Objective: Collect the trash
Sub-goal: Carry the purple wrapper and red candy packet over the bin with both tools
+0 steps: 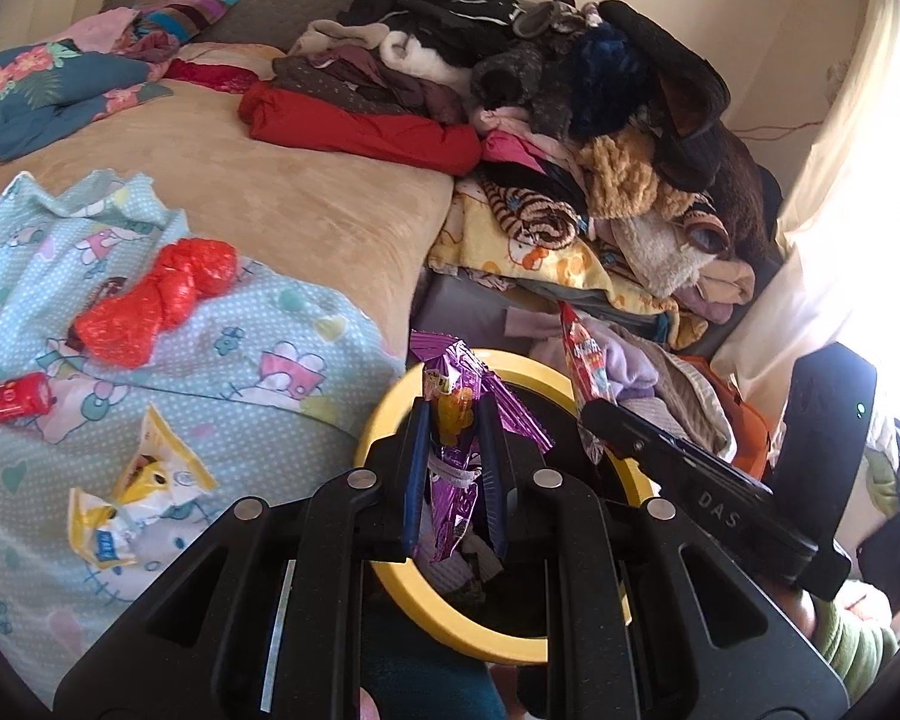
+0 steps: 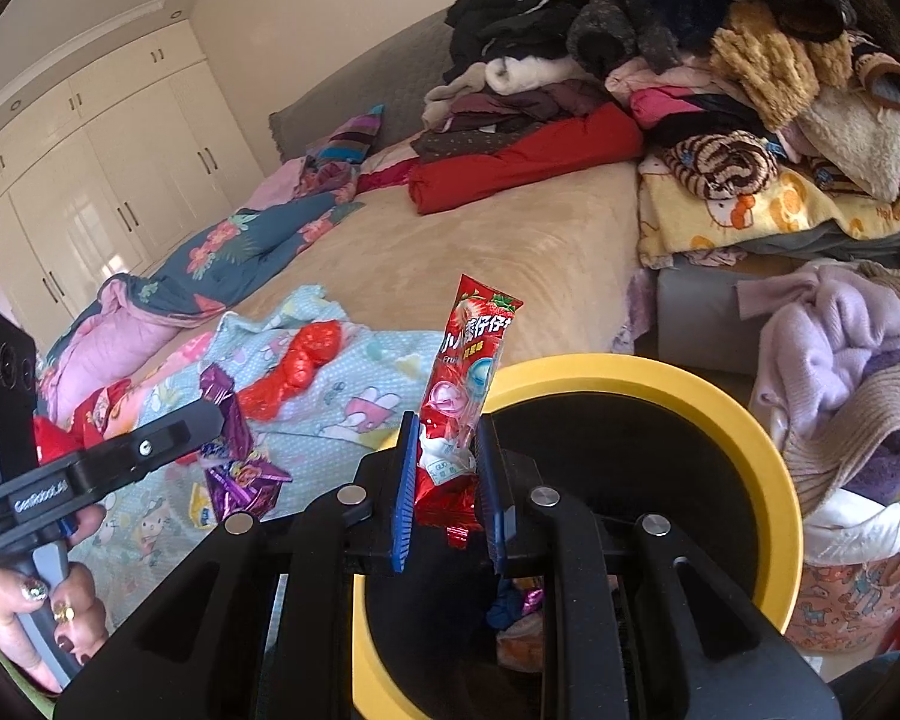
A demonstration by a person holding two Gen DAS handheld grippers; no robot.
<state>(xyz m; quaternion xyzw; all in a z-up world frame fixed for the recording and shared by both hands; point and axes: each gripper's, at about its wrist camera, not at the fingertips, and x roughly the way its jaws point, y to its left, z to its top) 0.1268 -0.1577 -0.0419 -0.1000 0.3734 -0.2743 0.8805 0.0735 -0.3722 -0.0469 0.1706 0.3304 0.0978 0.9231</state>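
- Here we hold the left gripper [image 1: 453, 420] clamped on a purple foil wrapper [image 1: 459, 396]; its jaws stand nearly together with the wrapper pinched upright between the blue pads.
- We hold the right gripper [image 2: 447, 450] clamped on a red strawberry candy wrapper [image 2: 468, 360], which stands upright above the fingers.
- The yellow-rimmed bin [image 2: 768, 480] sits directly beneath both grippers; in the right wrist view its rim curves from 12 o'clock round to 4 o'clock of the fingers, and scraps lie inside it.
- On the blue patterned sheet [image 1: 240, 360], at 10 o'clock of the left gripper, lies a crumpled red plastic bag [image 1: 156, 300].
- At 9 o'clock lies a yellow-and-white wrapper [image 1: 138, 492], with a red tube-shaped packet [image 1: 12, 399] further out at the frame edge.
- A clothes pile [image 1: 570, 120] fills the bed from 12 to 2 o'clock.
- A hand [image 2: 42, 618] grips the left gripper's handle at 8 o'clock of the right wrist view.
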